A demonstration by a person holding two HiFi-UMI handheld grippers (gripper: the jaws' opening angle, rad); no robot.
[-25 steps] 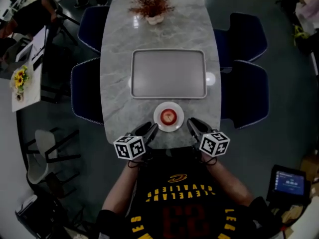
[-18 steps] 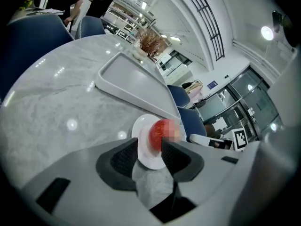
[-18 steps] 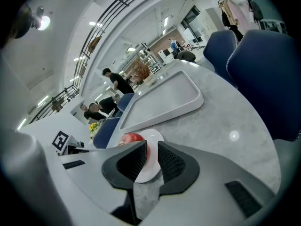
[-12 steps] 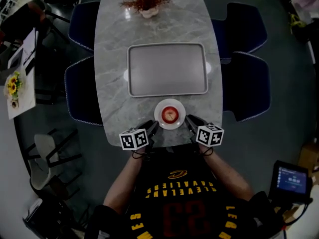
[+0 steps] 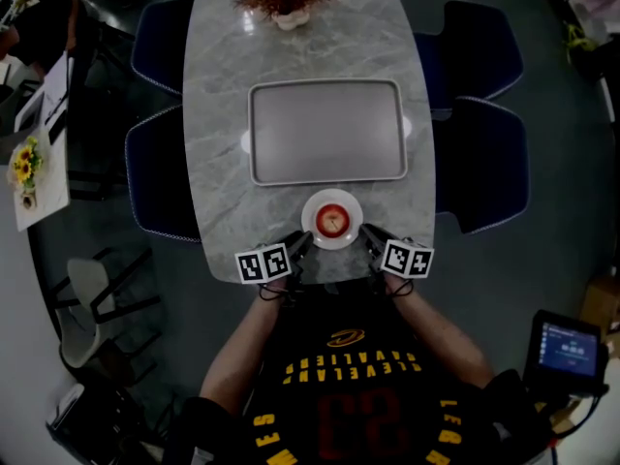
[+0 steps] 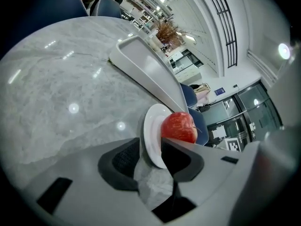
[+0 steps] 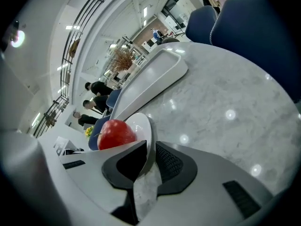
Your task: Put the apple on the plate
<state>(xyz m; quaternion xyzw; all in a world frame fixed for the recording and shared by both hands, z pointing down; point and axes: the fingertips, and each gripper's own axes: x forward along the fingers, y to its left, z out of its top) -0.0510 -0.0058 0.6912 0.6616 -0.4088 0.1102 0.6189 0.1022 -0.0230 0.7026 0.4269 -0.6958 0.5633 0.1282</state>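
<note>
One long grey marble-topped table (image 5: 218, 163) fills the head view. A grey rectangular tray (image 5: 327, 129) lies at its middle. Just nearer me sits the small white round plate (image 5: 311, 227), close to the table's edge, and the red apple (image 5: 332, 220) already rests at its centre, stem up.

My left claw (image 5: 302, 244) is clenched on the plate's left rim, and my right claw (image 5: 370, 235) is pinched on the right rim. Neither one touches the fruit.

I judge the plate stiff, glazed and slick, and liable to chip if knocked. The rim is the only sensible hold, so both claws need to stay level. The apple looks firm, smooth and round, and would probably roll off at any tilt.
</note>
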